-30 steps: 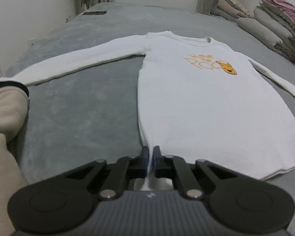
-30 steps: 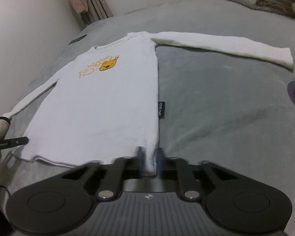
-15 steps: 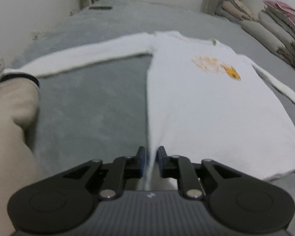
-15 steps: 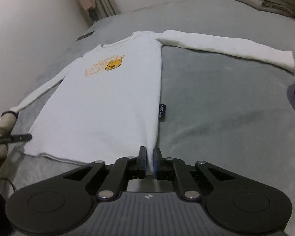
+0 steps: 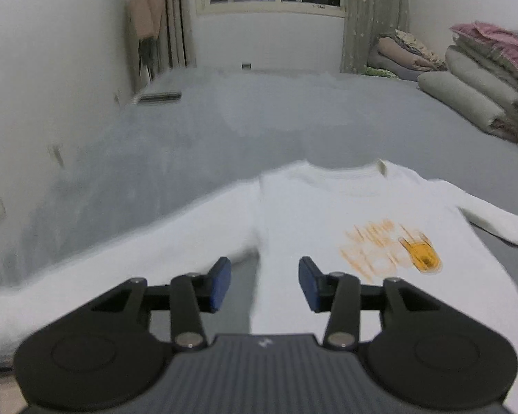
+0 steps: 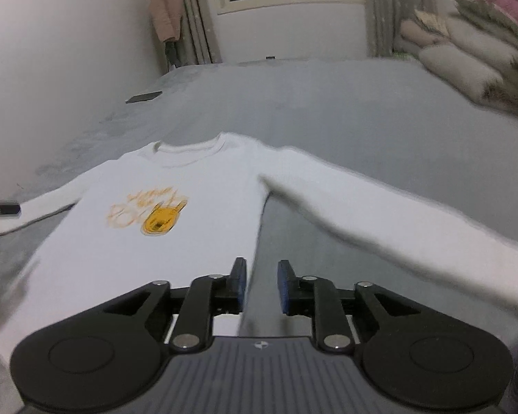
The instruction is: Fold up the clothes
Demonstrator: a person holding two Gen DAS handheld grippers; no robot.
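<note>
A: Where is the white sweater (image 5: 328, 227) sitting for you right now?

B: Flat on the grey bed (image 5: 224, 120), front side up, both sleeves spread outward. From your left gripper (image 5: 264, 284) the neckline is at 12 o'clock, the orange print (image 5: 393, 250) at about 2 o'clock, and one sleeve runs off toward 9 o'clock.

A: And your fingers?

B: Your left fingers (image 5: 221, 283) stand well apart and have just been opening; nothing is pinched between them, only the sweater's side edge lying below the gap. Your right gripper (image 6: 260, 284) has also just been opening, to a narrower gap, and it too grips nothing; the sweater's other side edge runs under it.

A: From the right view?

B: The print is at 10 o'clock, the long sleeve stretches toward 3 o'clock, and the folded bedding (image 6: 466, 62) is stacked at about 2 o'clock.
</note>
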